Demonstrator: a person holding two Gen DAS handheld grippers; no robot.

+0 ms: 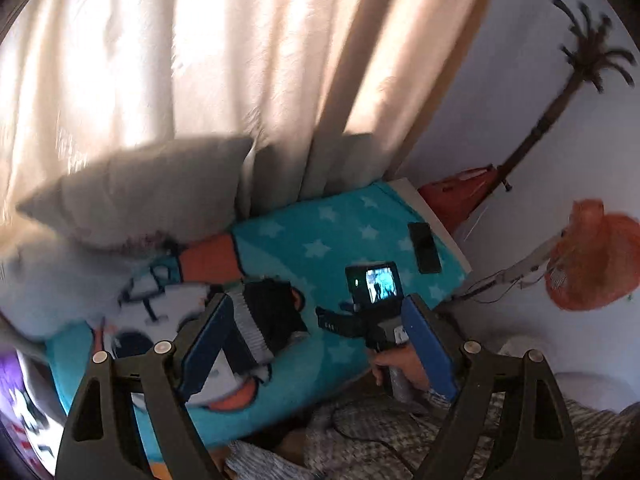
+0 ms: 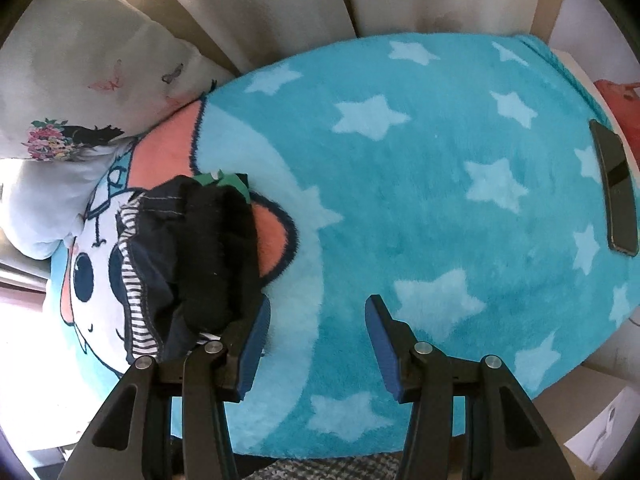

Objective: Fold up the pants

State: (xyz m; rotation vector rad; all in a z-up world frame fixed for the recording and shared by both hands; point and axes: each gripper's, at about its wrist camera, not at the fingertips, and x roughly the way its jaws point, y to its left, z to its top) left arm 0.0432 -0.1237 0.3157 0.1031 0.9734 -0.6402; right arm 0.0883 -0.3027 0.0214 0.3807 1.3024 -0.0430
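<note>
Right wrist | pants [image 2: 192, 256] bunched left of open right gripper [image 2: 318, 322]

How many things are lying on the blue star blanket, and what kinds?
Pants, dark and bunched up: 1
Phone, black: 1
Pillows at the blanket's edge: 2
Total: 4

Black triangular-cutout gripper [image 2: 316, 326] arms, silver pivot screws, blue finger pads [image 2: 256, 344]; bare-skinned hand [image 1: 400, 366] on grey handle.
</note>
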